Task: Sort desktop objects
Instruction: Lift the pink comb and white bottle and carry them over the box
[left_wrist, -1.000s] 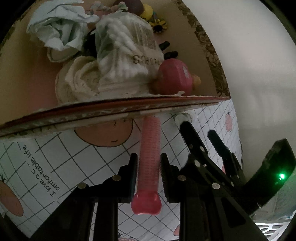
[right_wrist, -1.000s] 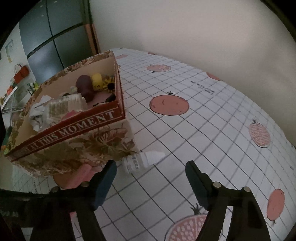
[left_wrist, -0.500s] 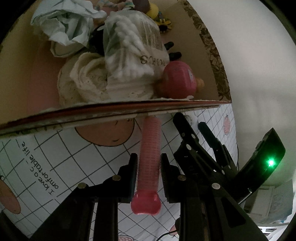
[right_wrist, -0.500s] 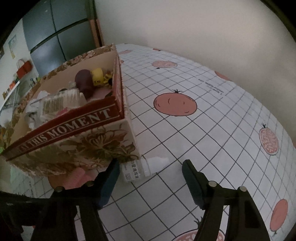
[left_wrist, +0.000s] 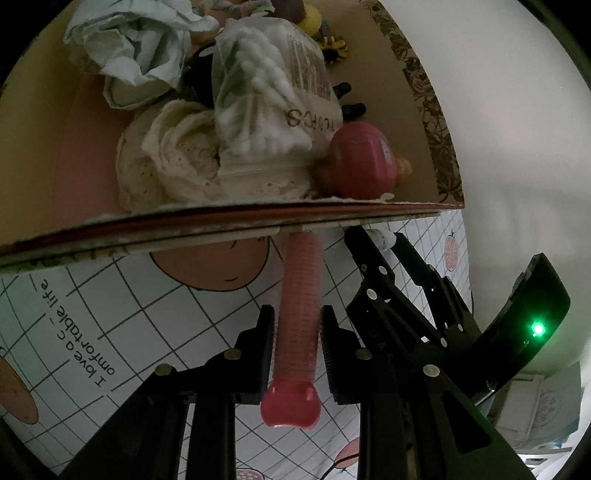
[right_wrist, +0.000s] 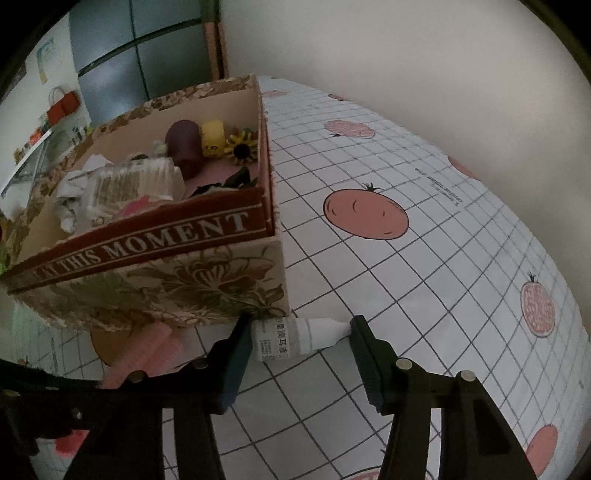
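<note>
My left gripper is shut on a ribbed pink tube with a pink cap, held just above the tablecloth; the tube's far end sits under the rim of the floral cardboard box. A small white dropper bottle lies on its side at the box's near right corner. My right gripper straddles the bottle lengthwise. Its jaws are closing, and its fingertips have come right up to the bottle's two ends. The left wrist view also shows the right gripper beside the bottle.
The box holds crumpled paper, a bag of cotton swabs, cream cloth, a pink round thing and small toys. A checked tablecloth with fruit prints stretches right of the box. A wall stands behind.
The right gripper's jaws have narrowed and moved in around the white bottle, which now lies between them. The left gripper still holds the pink tube in the same place.
</note>
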